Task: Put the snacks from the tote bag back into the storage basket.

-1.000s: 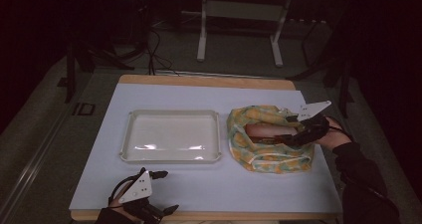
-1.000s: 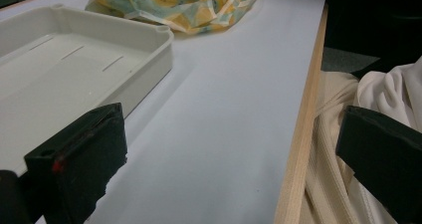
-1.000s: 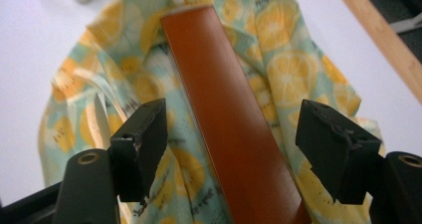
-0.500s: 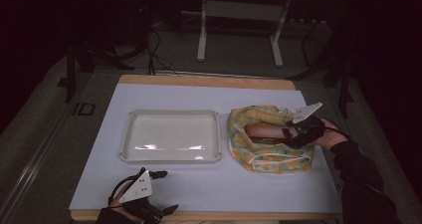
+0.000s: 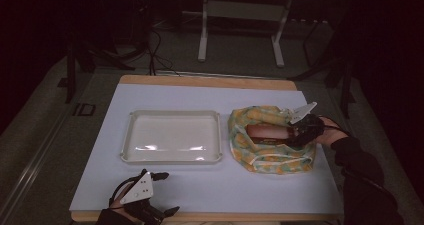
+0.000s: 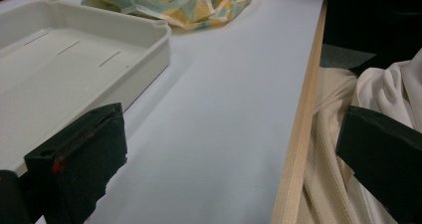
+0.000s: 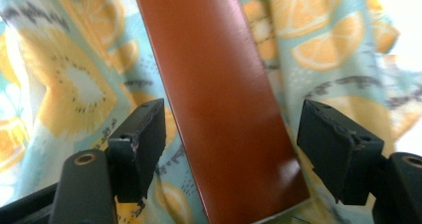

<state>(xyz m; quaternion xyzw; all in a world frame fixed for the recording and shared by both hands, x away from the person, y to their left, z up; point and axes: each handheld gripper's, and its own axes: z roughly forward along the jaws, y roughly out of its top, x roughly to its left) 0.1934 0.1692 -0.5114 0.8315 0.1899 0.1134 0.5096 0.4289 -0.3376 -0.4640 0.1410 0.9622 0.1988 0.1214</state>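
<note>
while the right gripper (image 7: 231, 149) straddles the brown block (image 7: 219, 94) with jaws apart, nothing is grasped yet. the left gripper (image 6: 229, 164) waits open; the white tray (image 5: 171, 137) holds nothing.

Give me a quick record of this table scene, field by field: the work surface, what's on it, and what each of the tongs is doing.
surface: pale table top with wooden edge
tray: white tray, nothing in it
bag: fruit-print cloth bag, right of tray
item: brown flat block lying in the bag
right tongs: open, jaws either side of the block, not pressing it
left tongs: open, at near table edge, holding nothing
</note>
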